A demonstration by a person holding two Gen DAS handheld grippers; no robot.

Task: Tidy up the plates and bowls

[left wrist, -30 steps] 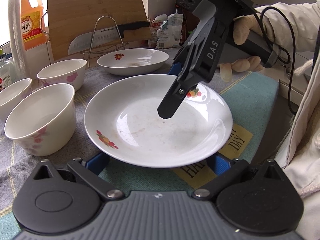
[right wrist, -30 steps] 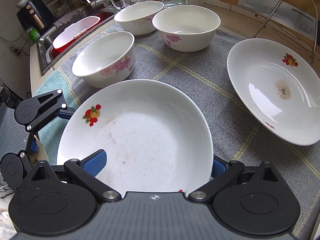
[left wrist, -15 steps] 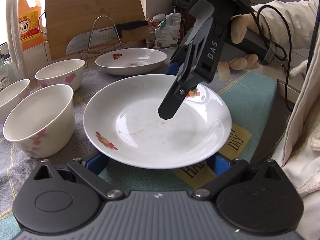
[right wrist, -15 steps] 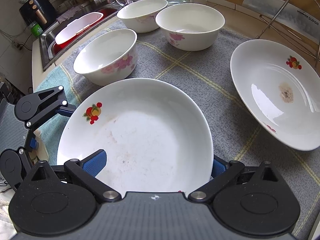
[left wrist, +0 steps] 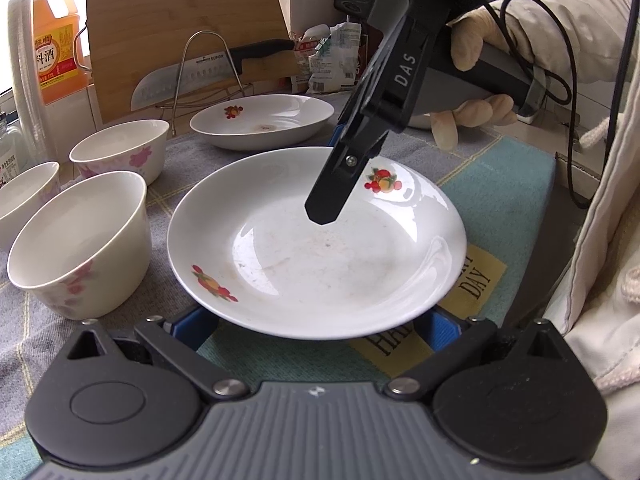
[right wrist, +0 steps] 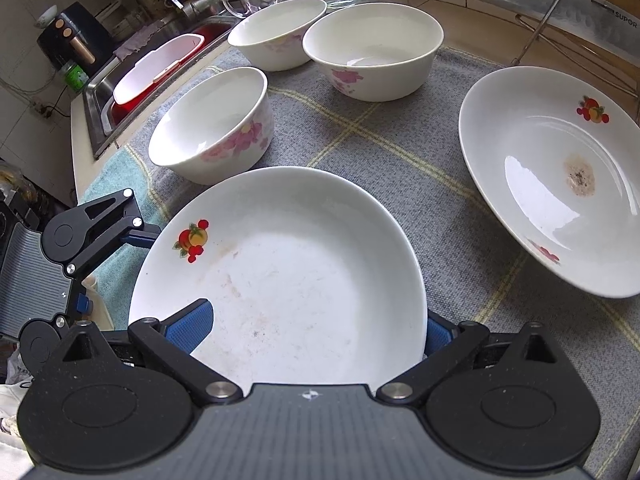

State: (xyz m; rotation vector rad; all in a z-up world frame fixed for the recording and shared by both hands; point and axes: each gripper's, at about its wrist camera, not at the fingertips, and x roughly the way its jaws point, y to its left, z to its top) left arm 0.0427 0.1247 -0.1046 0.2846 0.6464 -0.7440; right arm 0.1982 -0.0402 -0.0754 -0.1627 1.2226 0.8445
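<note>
A white plate (left wrist: 320, 260) with fruit prints lies on the cloth-covered counter between both grippers. My left gripper (left wrist: 318, 322) is open, its blue pads (left wrist: 196, 320) under the plate's near rim. My right gripper (left wrist: 328, 176) is open and straddles the far rim, with one finger over the plate's inside and the other behind it. In the right wrist view the same plate (right wrist: 300, 280) fills the right gripper (right wrist: 312, 326), and the left gripper (right wrist: 116, 270) is at its left rim. A second plate (right wrist: 552, 184) with a brown stain lies to the right. Three flowered bowls (right wrist: 212, 124) (right wrist: 372, 52) (right wrist: 276, 28) stand behind.
A wooden cutting board (left wrist: 180, 32) and a knife (left wrist: 192, 76) on a wire rack stand at the back, beside an orange bottle (left wrist: 56, 48). A sink (right wrist: 120, 92) with a red tub lies past the bowls. A gloved hand (left wrist: 480, 52) and pale sleeve are at the right.
Almost nothing has moved. Both grippers stay around the plate, and the right wrist view has shifted slightly so the bowls sit a little lower in frame.
</note>
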